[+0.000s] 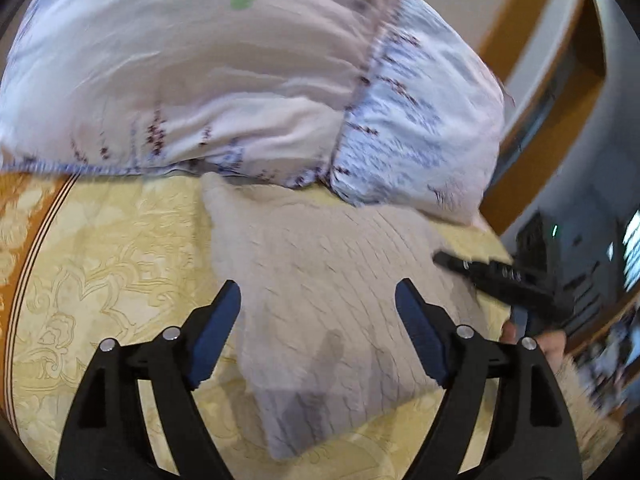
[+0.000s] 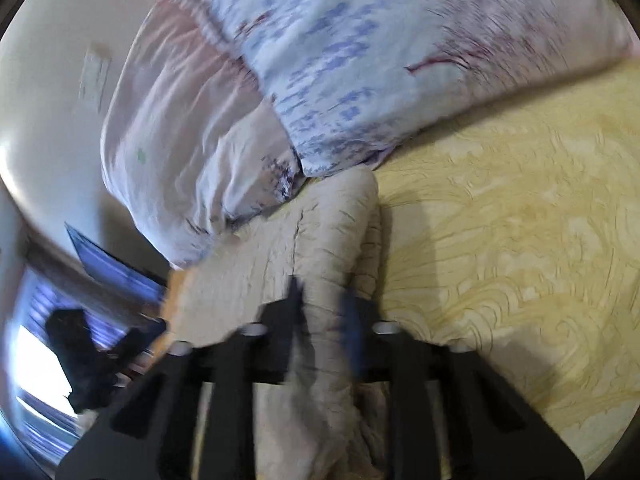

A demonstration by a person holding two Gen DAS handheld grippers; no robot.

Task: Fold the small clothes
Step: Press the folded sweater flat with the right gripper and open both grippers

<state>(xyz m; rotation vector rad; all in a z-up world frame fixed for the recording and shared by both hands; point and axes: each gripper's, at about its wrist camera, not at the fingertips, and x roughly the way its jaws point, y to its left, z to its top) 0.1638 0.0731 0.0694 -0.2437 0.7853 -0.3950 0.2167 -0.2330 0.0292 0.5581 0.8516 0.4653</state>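
My left claw is released above the beige garment on the bed. My right claw is clenched on its bunched fold, pillows just ahead.

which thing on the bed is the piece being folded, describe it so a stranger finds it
On the yellow patterned bedspread, look just in front of the big pale floral pillows. The beige ribbed garment lies there, partly folded. It is plain and textured, whereas its neighbours are printed.
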